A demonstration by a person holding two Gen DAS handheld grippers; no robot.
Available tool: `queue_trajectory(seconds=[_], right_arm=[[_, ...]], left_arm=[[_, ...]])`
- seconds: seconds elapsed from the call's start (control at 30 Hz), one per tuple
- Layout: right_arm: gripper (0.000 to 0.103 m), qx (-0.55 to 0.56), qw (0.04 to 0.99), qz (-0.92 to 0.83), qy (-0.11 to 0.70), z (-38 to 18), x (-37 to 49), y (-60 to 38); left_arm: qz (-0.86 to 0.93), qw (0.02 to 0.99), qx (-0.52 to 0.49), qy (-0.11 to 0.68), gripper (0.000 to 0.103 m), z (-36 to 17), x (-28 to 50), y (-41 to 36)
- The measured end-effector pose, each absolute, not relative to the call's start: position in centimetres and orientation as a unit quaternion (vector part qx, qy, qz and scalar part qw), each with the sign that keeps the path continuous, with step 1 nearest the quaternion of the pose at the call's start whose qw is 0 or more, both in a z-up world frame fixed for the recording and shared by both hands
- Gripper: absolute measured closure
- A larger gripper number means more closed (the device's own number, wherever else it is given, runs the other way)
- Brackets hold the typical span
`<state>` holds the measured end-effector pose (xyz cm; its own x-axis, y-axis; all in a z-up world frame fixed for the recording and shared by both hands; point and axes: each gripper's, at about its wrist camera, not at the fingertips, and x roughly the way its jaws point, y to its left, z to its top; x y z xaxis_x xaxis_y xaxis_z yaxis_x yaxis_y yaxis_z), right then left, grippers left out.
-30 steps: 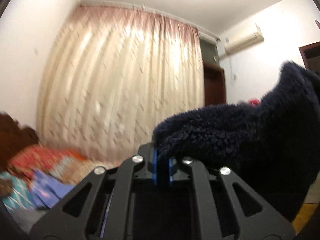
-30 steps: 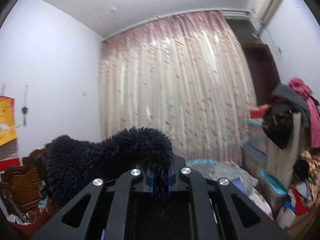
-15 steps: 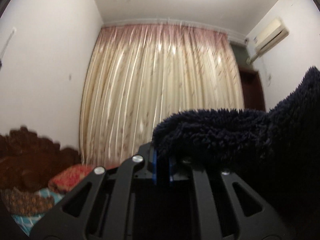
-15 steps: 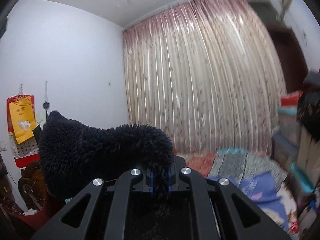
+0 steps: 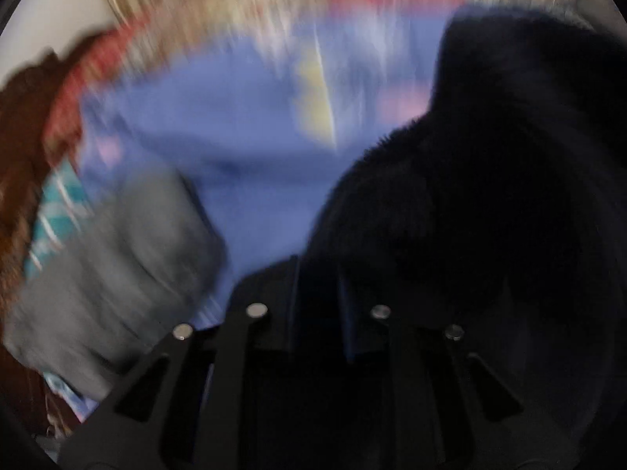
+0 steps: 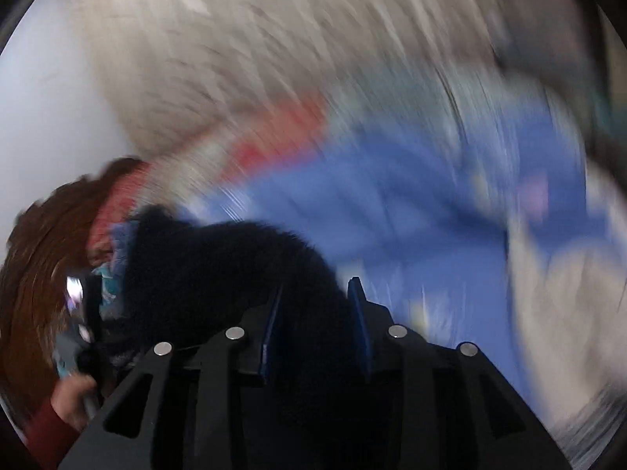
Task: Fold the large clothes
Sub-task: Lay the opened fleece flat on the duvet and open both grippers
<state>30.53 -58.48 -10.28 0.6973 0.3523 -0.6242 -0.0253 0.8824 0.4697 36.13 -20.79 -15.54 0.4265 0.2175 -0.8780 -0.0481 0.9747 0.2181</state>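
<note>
Both views blurred. Left claw [image 5: 316,297] and right claw [image 6: 316,313] are both spreading, the dark fluffy garment [image 6: 219,270] lying between each pair of jaws.

Left gripper [image 5: 317,297] and right gripper [image 6: 315,313] (both blurred) are opening.

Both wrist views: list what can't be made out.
- Left wrist: bedding pattern smeared by motion blur.
- Left wrist: left hand-held gripper pads lost in dark fluffy garment.
- Right wrist: right hand-held gripper opening; garment's extent cut off, curtain blurred.
</note>
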Motion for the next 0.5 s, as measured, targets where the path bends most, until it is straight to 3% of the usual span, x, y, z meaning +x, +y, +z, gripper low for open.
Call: queue_trajectory(seconds=[0.07,0.17,0.3,0.4,0.5], right_arm=[[0.046,0.217,0.88,0.104,0.411,-15.0,27.7,-59.0],[0.045,0.14,0.895,0.127,0.405,-17.0,21.4,-58.0],[0.022,0.109,0.888,0.158,0.417,-18.7,11.5,-56.2],[0.013,0.1,0.892,0.149,0.415,-19.1,7.5,-55.6],[0.013,0.092,0.902,0.103,0.409,-19.3,5.0,-55.9]], left_arm=[[0.062,0.83,0.062,0.551,0.086,-18.5,34.8,-20.1],[0.03,0.859,0.056,0.509,0.086,-18.5,29.6,-18.4],[-0.009,0.887,0.05,0.459,0.085,-16.2,21.1,-15.7],[-0.04,0.885,0.028,0.464,0.083,-15.9,15.7,-13.8],[-0.052,0.88,0.039,0.47,0.083,-16.8,11.4,-14.0]])
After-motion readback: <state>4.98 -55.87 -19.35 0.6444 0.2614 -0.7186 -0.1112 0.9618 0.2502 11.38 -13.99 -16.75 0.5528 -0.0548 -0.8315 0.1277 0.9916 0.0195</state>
